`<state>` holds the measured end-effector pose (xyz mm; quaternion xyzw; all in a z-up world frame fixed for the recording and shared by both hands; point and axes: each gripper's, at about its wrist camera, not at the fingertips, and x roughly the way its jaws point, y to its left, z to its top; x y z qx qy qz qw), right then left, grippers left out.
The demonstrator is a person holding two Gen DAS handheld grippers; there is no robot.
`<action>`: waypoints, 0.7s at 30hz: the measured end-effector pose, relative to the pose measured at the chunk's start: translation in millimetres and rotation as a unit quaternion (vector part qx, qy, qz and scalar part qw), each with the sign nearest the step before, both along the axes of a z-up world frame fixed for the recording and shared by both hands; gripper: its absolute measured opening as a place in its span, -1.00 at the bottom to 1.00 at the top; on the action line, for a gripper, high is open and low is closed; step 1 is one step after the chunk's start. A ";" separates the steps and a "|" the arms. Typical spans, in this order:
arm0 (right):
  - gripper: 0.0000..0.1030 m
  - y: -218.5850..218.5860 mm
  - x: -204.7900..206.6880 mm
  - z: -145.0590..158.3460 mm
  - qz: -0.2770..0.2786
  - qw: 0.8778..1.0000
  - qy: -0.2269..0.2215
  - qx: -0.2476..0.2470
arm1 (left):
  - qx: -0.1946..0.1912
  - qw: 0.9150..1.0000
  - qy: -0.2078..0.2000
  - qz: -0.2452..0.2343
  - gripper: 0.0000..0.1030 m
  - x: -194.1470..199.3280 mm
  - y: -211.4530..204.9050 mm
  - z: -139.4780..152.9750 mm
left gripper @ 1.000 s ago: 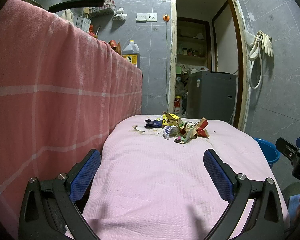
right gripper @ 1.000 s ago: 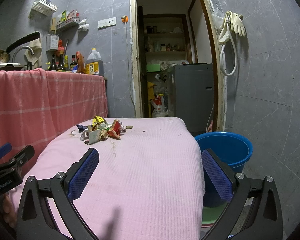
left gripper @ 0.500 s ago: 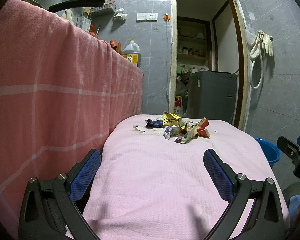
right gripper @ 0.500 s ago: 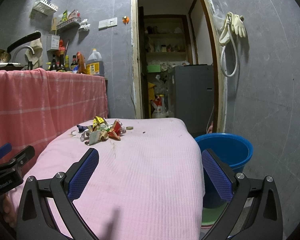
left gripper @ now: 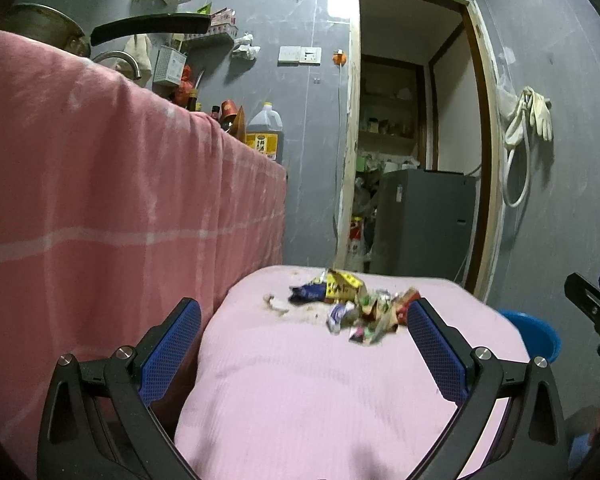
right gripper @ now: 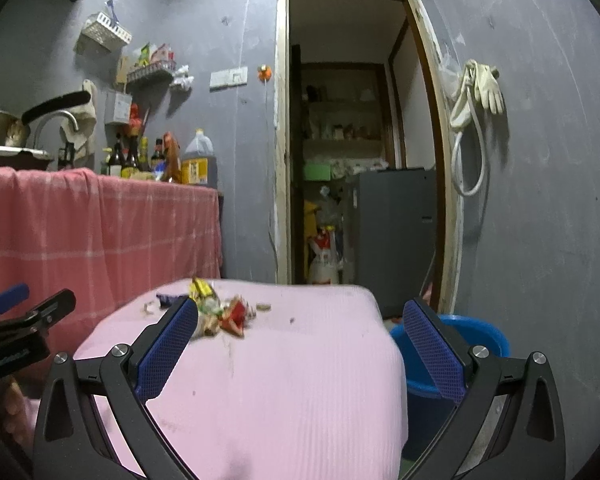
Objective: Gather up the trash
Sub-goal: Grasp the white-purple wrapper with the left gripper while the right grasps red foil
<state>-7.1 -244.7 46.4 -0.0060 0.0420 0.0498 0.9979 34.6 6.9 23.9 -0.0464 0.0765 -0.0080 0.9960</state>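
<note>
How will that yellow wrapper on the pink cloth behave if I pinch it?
The yellow wrapper looks crumpled and thin, so it will probably be light and floppy, crushing flat between the pads. It touches the other scraps in the pile, so neighbours may drag along. The pink cloth looks soft and could bunch under a low pinch.

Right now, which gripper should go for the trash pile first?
Probably the right gripper. Both are open and empty, but the trash pile sits just past its left finger, and the blue bucket is on its side. The left gripper looks similarly placed.
</note>
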 end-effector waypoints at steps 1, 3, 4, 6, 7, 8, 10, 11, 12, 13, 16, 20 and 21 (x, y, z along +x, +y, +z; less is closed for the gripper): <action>1.00 0.3 2.3 2.8 0.001 1.000 -0.006 -0.001 | 0.000 1.000 0.001 -0.002 0.96 3.5 0.2 2.0; 1.00 1.1 7.6 8.6 0.005 1.000 -0.016 -0.001 | 0.002 1.000 0.008 -0.008 0.96 14.2 1.5 6.9; 1.00 0.6 10.2 10.2 0.006 1.000 -0.019 0.001 | 0.002 1.000 0.010 -0.010 0.96 18.4 1.5 8.3; 1.00 -1.6 19.2 17.6 0.012 0.999 -0.029 0.011 | -0.002 1.000 0.017 -0.012 0.96 30.0 3.4 12.3; 1.00 -2.3 22.5 19.9 0.014 0.999 -0.032 0.014 | -0.005 1.000 0.021 -0.014 0.96 33.7 5.5 12.4; 1.00 -3.1 27.6 23.1 0.016 0.999 -0.036 0.017 | -0.010 1.000 0.025 -0.015 0.96 38.9 7.6 13.5; 1.00 -3.8 36.6 27.7 0.020 0.999 -0.042 0.020 | -0.021 0.999 0.033 -0.018 0.96 50.0 12.1 15.4; 1.00 -3.2 42.9 30.3 0.024 0.999 -0.045 0.019 | -0.022 0.999 0.038 -0.018 0.96 55.4 13.3 15.8; 1.00 -2.3 49.0 32.6 0.026 0.998 -0.046 0.016 | -0.022 0.999 0.041 -0.019 0.96 60.1 14.1 17.4; 1.00 -0.8 55.2 34.5 0.028 0.998 -0.048 0.012 | -0.020 0.999 0.044 -0.020 0.96 66.0 14.4 18.8; 1.00 3.0 75.3 37.5 0.033 0.998 -0.048 0.002 | -0.016 0.998 0.060 -0.022 0.96 82.4 16.5 19.6; 1.00 6.5 101.7 36.2 0.047 0.998 -0.041 0.007 | -0.021 0.997 0.076 -0.022 0.96 101.3 21.1 18.9; 1.00 7.3 109.2 34.7 0.052 0.998 -0.035 0.011 | -0.022 0.996 0.082 -0.023 0.96 106.1 21.6 18.1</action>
